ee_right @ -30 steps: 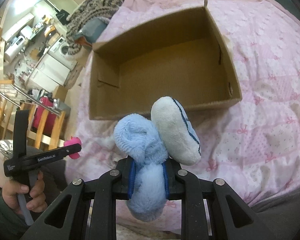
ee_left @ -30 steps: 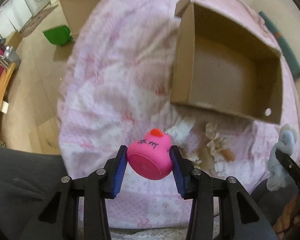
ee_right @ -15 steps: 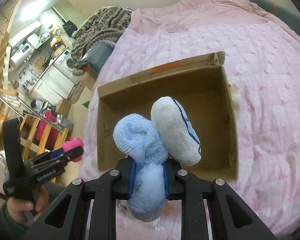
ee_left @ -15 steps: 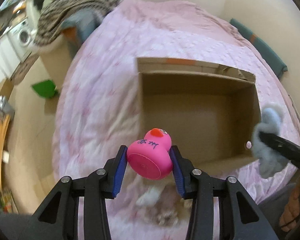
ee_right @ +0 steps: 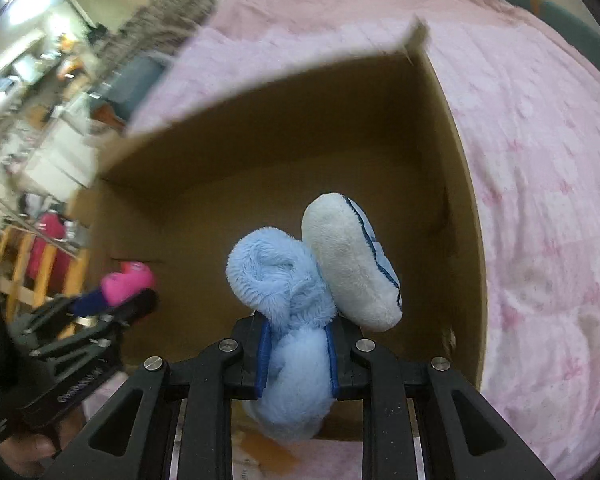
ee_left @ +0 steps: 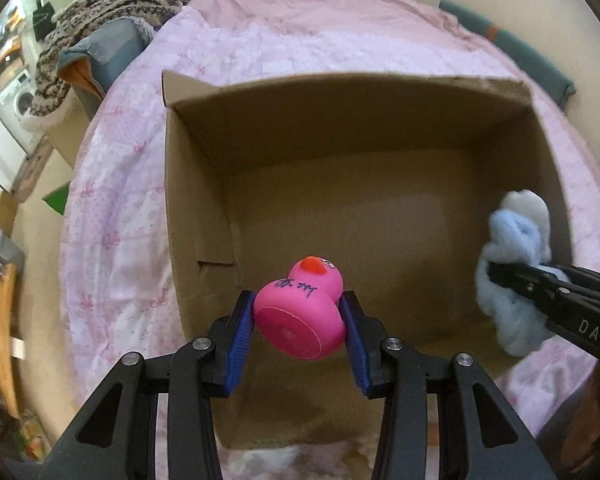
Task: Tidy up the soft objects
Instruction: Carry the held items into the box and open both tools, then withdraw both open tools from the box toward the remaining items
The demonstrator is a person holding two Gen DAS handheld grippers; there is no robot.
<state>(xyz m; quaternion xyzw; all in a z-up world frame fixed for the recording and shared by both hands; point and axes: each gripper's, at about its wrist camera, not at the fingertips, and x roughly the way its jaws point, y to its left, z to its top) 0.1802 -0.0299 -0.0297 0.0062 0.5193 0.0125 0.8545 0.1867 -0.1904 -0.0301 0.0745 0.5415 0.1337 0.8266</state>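
Note:
My left gripper (ee_left: pixel 299 332) is shut on a pink rubber duck (ee_left: pixel 302 314) with an orange beak and dark writing, held over the near left part of an open cardboard box (ee_left: pixel 196 208). My right gripper (ee_right: pixel 296 356) is shut on a fluffy light-blue and white plush toy (ee_right: pixel 300 296), held over the box's (ee_right: pixel 460 208) near right side. The plush (ee_left: pixel 516 240) and right gripper (ee_left: pixel 500 274) show at the right in the left wrist view. The duck (ee_right: pixel 128 282) and left gripper (ee_right: pixel 116 300) show at the left in the right wrist view. The box interior looks bare.
The box stands on a bed with a pink patterned quilt (ee_left: pixel 112 208). A patterned knit blanket (ee_left: pixel 112 8) lies over a grey-blue cushion (ee_left: pixel 108 56) at the bed's far left. White soft items (ee_left: pixel 276 460) lie before the box. Wooden chair (ee_left: pixel 4 332) and washing machine (ee_left: pixel 16 104) stand left.
Both grippers have moved forward and down toward the box, which now fills both views. The duck and the plush now hang over its opening. Both stay gripped.

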